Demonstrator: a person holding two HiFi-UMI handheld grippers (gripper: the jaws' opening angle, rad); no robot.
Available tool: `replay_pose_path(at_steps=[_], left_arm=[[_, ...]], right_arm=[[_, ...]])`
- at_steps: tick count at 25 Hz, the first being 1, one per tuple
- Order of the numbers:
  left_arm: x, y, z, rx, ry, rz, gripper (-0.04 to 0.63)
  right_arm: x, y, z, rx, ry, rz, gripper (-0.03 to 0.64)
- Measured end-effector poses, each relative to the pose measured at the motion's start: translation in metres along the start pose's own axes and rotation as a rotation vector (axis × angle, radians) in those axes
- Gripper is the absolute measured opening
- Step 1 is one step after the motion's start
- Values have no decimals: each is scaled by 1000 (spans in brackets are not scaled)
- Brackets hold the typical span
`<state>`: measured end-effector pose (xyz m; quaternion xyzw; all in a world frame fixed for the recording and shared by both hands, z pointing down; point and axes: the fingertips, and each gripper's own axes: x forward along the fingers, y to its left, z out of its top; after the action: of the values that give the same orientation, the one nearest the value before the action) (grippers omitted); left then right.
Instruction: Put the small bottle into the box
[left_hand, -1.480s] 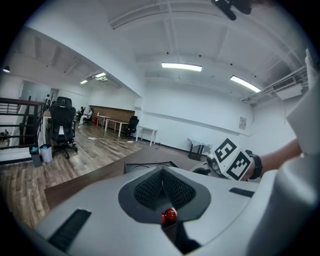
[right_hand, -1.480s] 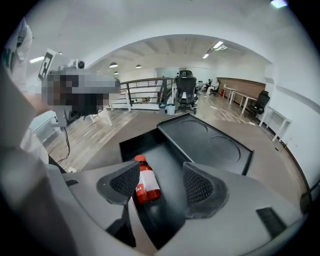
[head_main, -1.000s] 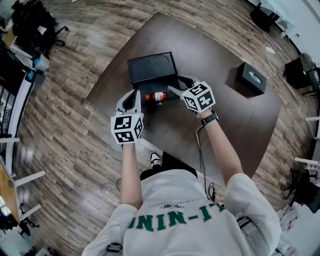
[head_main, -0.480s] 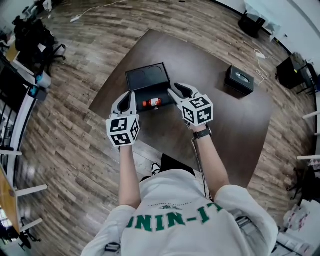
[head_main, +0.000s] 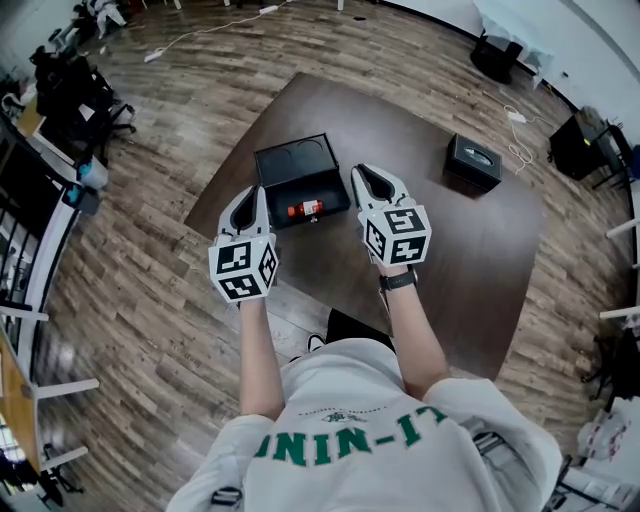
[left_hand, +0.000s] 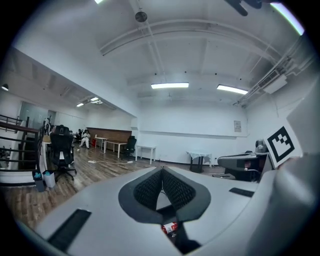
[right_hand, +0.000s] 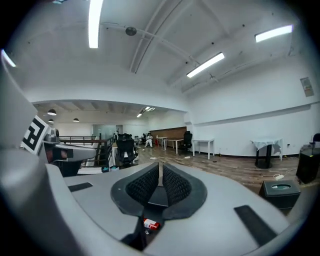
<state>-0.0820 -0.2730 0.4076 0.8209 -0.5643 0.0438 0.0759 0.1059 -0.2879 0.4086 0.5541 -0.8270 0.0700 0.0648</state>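
The small bottle (head_main: 305, 209), red with a white label, lies on its side in the near half of the open black box (head_main: 292, 160). It also shows low between the jaws in the left gripper view, small bottle (left_hand: 170, 228), and in the right gripper view, small bottle (right_hand: 150, 224). My left gripper (head_main: 250, 196) hangs just left of the box, shut on nothing (left_hand: 161, 172). My right gripper (head_main: 362, 176) is just right of the box. Its jaws are closing, the pads almost together with nothing between them (right_hand: 160, 169). Both grippers point up and away over the table.
The box sits on a dark brown table (head_main: 450, 260), near its left corner. A black tissue box (head_main: 474, 160) stands at the table's far right. Wooden floor surrounds the table, with office chairs (head_main: 75, 75) and desks at the far left.
The right jaws went from wide open beside the bottle to nearly together. Both grippers drew back from the box and tilted up. The bottle stays lying in the box.
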Motion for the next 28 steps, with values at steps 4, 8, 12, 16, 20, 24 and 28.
replay_pose_path(at_steps=[4, 8, 12, 16, 20, 24, 28], left_arm=[[-6, 0, 8, 13, -14, 18, 17], [-9, 0, 9, 25, -34, 22, 17], [-10, -4, 11, 44, -52, 21, 15], [-5, -9, 10, 45, -50, 9, 16], [-1, -11, 10, 56, -66, 3, 17], [6, -2, 3, 54, -74, 21, 16], [20, 2, -8, 39, -59, 15, 15]], right_arm=[[-7, 1, 8, -11, -28, -31, 23], [-8, 8, 11, -24, -42, -23, 15], [-9, 16, 15, -21, -62, 3, 15], [-5, 19, 15, -22, -64, 21, 15], [-3, 24, 15, -23, -81, 58, 15], [7, 25, 10, -32, -81, 79, 15], [21, 20, -2, -33, -58, 86, 15]])
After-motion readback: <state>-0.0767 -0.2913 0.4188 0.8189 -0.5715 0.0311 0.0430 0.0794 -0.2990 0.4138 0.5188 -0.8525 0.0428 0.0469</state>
